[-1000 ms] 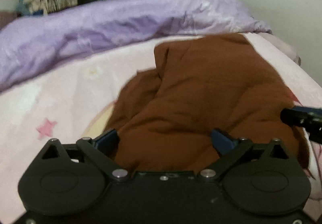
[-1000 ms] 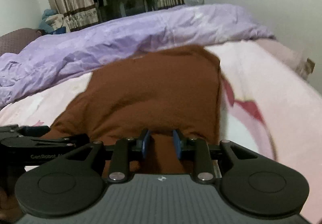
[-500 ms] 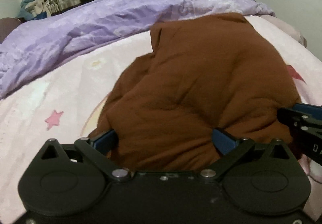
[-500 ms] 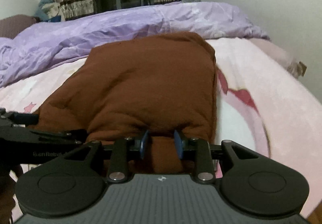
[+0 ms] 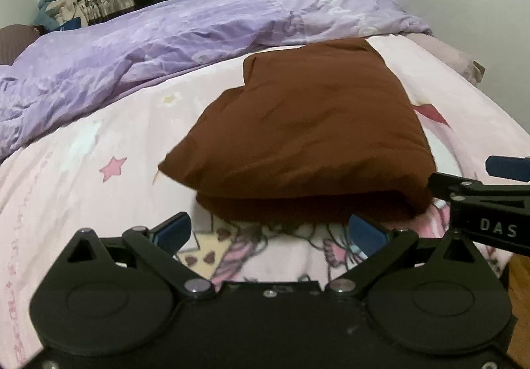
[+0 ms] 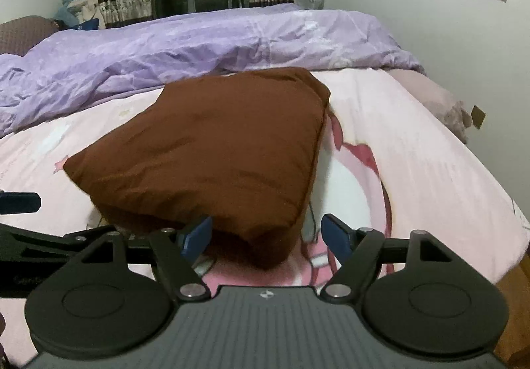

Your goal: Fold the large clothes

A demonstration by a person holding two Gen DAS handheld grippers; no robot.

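A: The brown garment (image 6: 205, 150) lies folded into a thick, puffy bundle in the middle of the bed (image 6: 414, 150), on the pink cartoon sheet, with the purple duvet (image 6: 198, 44) heaped along its far side.

B: How do you reckon it handles?

A: Soft and limp, I'd judge, fairly light for its bulk and not slippery. The layers look springy, so the top fold may creep open. Nothing fragile about it.

B: Where would you take hold?

A: At the near edge, where the layers stack, one corner each side. Pinch through all the layers, or only the top one lifts.

B: And the tongs?

A: The right tongs (image 6: 266, 236) have just been opening; they stand wide apart with the near right corner of the bundle between the pads, not pressed. The left tongs (image 5: 271, 233) are spread too, just short of the near edge, holding nothing.
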